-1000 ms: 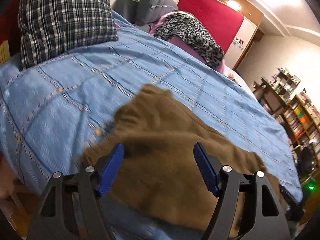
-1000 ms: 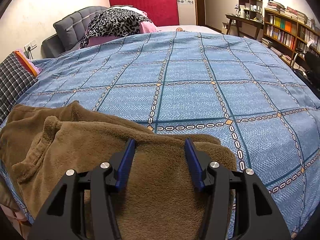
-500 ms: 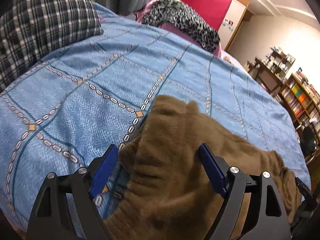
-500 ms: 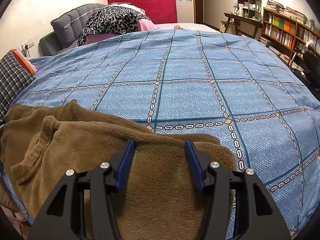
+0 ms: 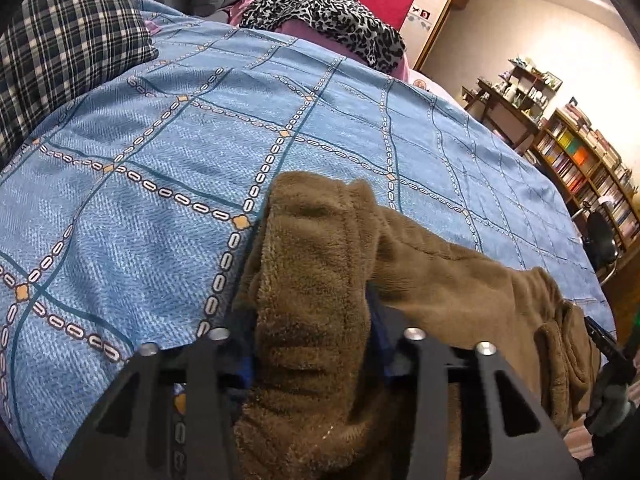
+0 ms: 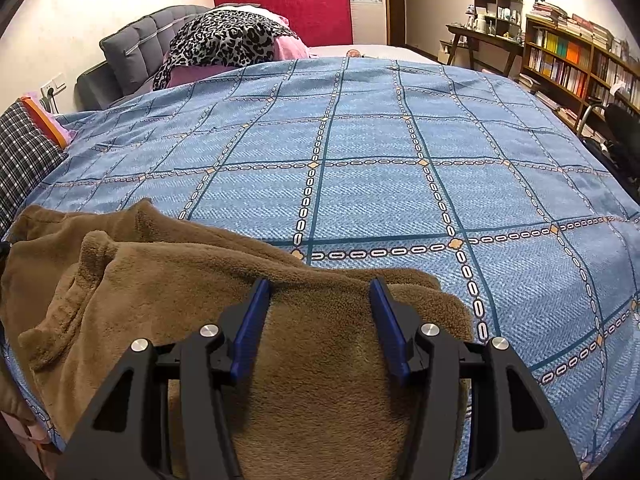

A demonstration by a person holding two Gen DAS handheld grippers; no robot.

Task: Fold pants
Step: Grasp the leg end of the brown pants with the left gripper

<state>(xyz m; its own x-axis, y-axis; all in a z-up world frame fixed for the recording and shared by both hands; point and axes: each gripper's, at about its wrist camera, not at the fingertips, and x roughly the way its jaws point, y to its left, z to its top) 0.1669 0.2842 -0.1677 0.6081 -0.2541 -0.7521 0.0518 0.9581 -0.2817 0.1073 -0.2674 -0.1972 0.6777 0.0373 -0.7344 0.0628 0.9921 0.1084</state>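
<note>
The left gripper [image 5: 312,340] tilts downward with its jaws closing on a bunched fold between them, while the right gripper [image 6: 320,320] tilts down too, its blue pads [image 6: 250,332] parted.

Brown fleece pants [image 6: 168,280] lie bunched on the blue-quilted bed [image 6: 380,184].

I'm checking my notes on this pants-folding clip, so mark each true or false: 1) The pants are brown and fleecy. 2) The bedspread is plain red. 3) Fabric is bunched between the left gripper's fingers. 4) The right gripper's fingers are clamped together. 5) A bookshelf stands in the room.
1) True: the pants are brown fleece.
2) False: the bedspread is blue with a chain-pattern grid.
3) True: the left gripper is closing on a bunched fold.
4) False: the right gripper stands apart over the fabric.
5) True: bookshelf.
</note>
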